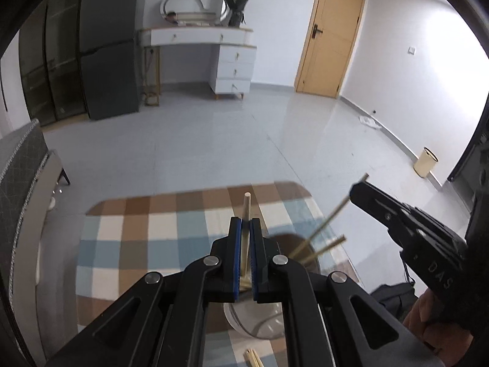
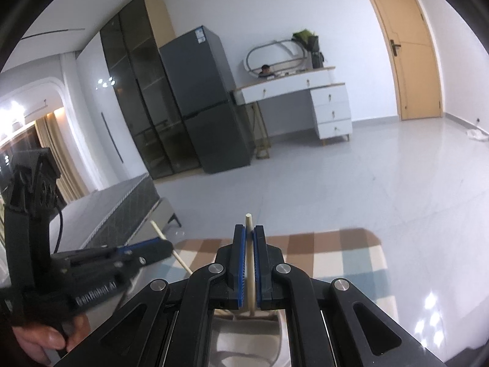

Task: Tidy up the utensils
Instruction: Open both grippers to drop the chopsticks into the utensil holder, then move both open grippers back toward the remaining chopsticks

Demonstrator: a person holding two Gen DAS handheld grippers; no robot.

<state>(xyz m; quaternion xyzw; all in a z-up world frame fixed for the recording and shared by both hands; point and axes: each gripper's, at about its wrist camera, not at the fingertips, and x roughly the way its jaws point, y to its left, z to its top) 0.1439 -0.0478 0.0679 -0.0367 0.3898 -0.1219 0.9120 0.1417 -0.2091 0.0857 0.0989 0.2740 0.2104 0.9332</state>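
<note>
My left gripper [image 1: 244, 223] is shut on a wooden chopstick [image 1: 246, 211] that stands upright between its blue pads, above a clear glass jar [image 1: 259, 321]. Other chopsticks [image 1: 324, 247] lean in the jar. My right gripper [image 1: 356, 191] comes in from the right, shut on another chopstick [image 1: 331, 217] that slants down toward the jar. In the right wrist view my right gripper [image 2: 249, 232] grips its chopstick [image 2: 250, 263] upright over the jar opening [image 2: 244, 336]. The left gripper [image 2: 165, 246] shows at the left with its chopstick [image 2: 180, 261].
The jar stands on a table with a brown, blue and white checked cloth [image 1: 137, 238]. Loose chopsticks [image 1: 253, 357] lie on the cloth by the jar. Beyond the table edge are a grey floor, a bed [image 1: 21, 183], a fridge [image 1: 107, 46] and a white dresser [image 1: 214, 52].
</note>
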